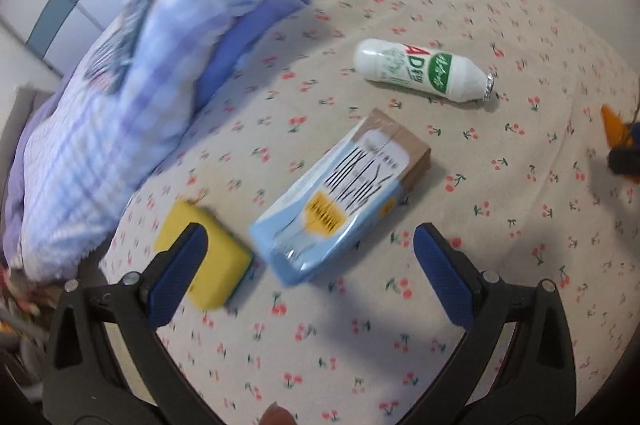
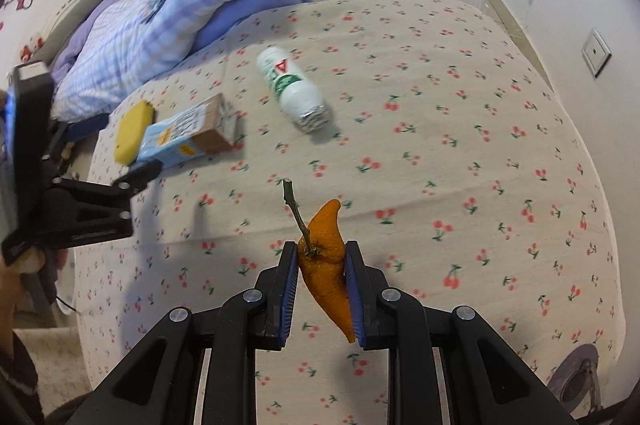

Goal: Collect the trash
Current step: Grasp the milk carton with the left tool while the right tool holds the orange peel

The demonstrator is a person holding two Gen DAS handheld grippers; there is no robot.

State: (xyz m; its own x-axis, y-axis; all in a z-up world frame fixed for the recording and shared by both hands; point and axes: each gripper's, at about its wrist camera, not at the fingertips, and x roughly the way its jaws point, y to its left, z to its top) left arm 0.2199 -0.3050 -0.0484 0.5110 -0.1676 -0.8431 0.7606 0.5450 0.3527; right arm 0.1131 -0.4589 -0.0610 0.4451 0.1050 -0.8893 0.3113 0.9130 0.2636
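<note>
right claw (image 2: 322, 279) clamped on a piece of orange peel (image 2: 325, 265) with its stem attached, held above the near part of the bed (image 2: 460, 97); both blue pads press the peel's sides, so that item counts as picked up but not yet disposed of. left claw (image 1: 310, 261) spread wide with nothing between the pads, hovering low over the bed's left edge, lined up roughly on the blue-and-brown carton (image 1: 340, 201), which lies flat on the cherry-print sheet. yellow sponge-like block (image 1: 202, 257) sits just beside the carton's near end, partly hidden behind the left pad. white drink bottle (image 1: 424, 71) lies on its side further in, well apart from the carton, foil cap end pointing right. checked pillow (image 1: 132, 97) piled at the head of the bed, not trash by the look of it. no bin or bag visible in either view, so where the peel goes cannot be told. judgement: early stage; one item in hand, carton, bottle and possibly the yellow block left to collect, carton likely next for the left claw
</note>
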